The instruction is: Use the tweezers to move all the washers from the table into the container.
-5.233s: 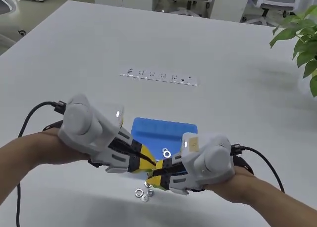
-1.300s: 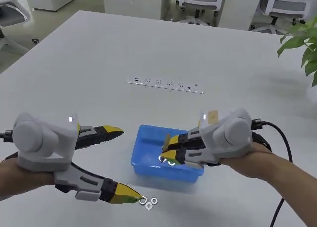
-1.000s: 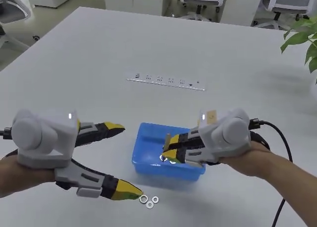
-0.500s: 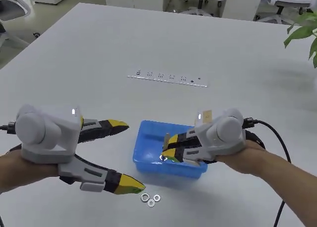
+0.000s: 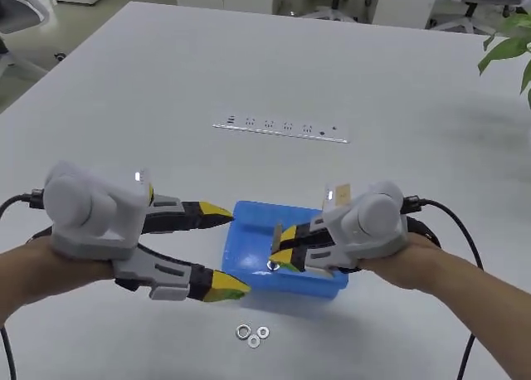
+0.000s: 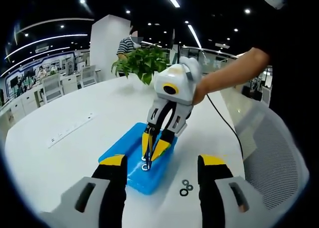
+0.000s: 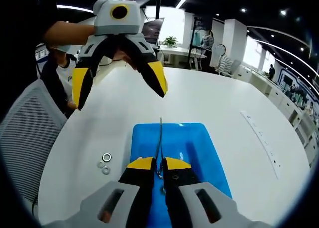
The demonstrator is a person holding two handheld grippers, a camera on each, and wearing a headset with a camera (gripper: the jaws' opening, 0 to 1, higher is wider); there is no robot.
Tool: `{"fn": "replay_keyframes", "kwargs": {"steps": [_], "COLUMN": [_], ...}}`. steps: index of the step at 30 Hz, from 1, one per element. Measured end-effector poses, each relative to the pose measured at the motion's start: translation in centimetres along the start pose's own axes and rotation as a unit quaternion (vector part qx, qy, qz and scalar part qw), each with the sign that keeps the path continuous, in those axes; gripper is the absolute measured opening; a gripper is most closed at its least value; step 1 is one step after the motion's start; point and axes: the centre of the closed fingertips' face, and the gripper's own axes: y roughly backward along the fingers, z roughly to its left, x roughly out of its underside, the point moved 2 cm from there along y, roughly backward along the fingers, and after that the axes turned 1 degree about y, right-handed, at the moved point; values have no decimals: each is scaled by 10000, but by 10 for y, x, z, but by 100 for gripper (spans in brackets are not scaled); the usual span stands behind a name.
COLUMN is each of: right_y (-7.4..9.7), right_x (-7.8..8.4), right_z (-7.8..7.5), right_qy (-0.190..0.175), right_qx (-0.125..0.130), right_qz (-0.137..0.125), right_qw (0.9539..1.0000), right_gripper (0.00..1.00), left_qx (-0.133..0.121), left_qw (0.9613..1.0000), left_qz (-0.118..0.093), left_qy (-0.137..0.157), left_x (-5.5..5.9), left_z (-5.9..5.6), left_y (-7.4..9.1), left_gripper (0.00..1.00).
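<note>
Right gripper [image 7: 159, 164] is clamped on the tweezers [image 7: 160, 136], and their thin tips reach down into the blue container [image 5: 253, 221] right beneath it. A washer [image 6: 144, 167] sits at those tips, but I cannot tell whether it is pinched or lying loose. If it is let go too close to the rim, it may bounce out. The slim tweezers may also twist between the jaws.

Just beside the right gripper, across the container, the left gripper [image 5: 226, 249] hangs with its jaws spread wide and holds nothing. Its lower jaw hovers near the way to the three washers [image 5: 253, 333], which lie bunched on the table [image 5: 166, 81] in front of the container, toward the person. It could knock the tweezers, and tips poking that tight cluster might scatter it.

Well beyond the container lie a power strip [image 5: 282, 129] and a leafy plant [image 5: 510, 44].
</note>
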Motion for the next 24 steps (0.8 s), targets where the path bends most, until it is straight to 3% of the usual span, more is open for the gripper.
{"fn": "replay_keyframes", "kwargs": {"steps": [10, 16, 24], "right_y": [0, 0, -1], "right_x": [0, 0, 0], "right_z": [0, 1, 0], "right_qy": [33, 65, 87], "right_qx": [-20, -35, -49], "right_qz": [-5, -2, -7], "right_qw": [10000, 10000, 9999], "right_gripper": [8, 8, 8], "left_qx": [98, 164, 214], "left_qw": [9997, 9987, 9974], "left_qz": [90, 247, 307], "left_qy": [-215, -415, -612], "left_x": [-9, -8, -9], "left_z": [9, 13, 17], "left_y": [-16, -26, -38], "left_gripper": [41, 32, 22]}}
